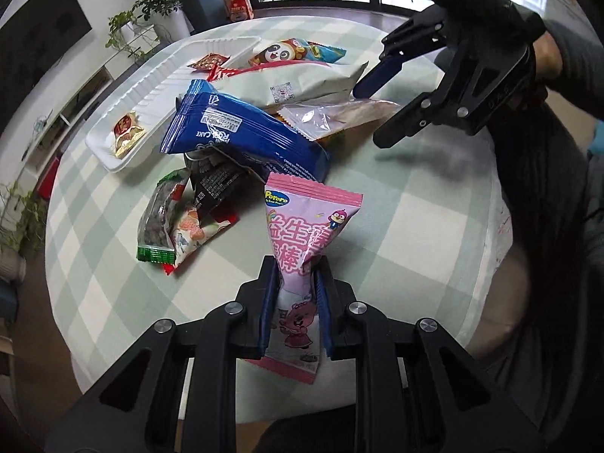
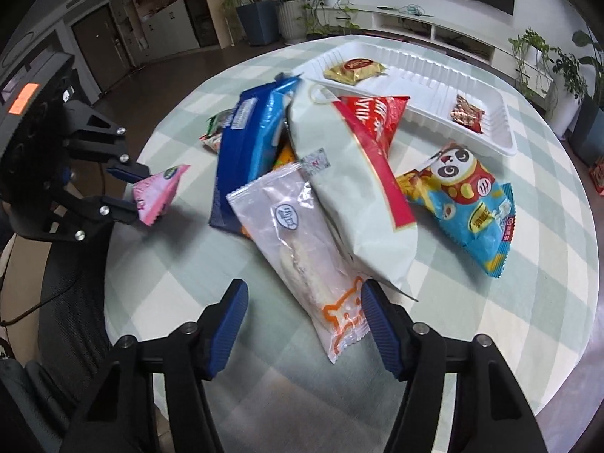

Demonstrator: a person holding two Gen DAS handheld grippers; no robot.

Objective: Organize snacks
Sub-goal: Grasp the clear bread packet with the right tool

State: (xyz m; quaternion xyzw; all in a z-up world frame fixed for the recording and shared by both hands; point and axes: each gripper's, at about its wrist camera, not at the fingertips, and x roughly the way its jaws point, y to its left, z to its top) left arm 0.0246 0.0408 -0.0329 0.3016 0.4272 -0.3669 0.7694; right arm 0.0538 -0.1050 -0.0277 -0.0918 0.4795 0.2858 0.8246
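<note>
On the round checked desk (image 2: 181, 264), a heap of snack packets beside a white tray (image 2: 506, 128) holding two small wrapped sweets; between the right tongs (image 2: 304, 324), released and straddling without pressing, the near end of a clear bread packet (image 2: 302, 241) lying flat on the cloth, its far end tucked under a large white pouch (image 2: 351, 196); in the left tongs (image 1: 296, 302), clenched on its narrow waist, a pink packet (image 1: 305, 222) lifted clear of the desk and hanging a little aside of the heap.

Probably light, all of it; film wrappers, slick and crinkly, likely to slide between smooth pads; soft contents in the clear packet, so easily squashed; best taken at the crimped end seam or low across the printed end, not over the bread itself; pulled out gently, since the white pouch overlaps it and may drag along.

Pink packet apparently puffy, pinched thin at the grip; secure enough there, though liable to swing.

Blue cake packet (image 1: 241, 132) long and semi-stiff; better gripped mid-length across its narrow side.
</note>
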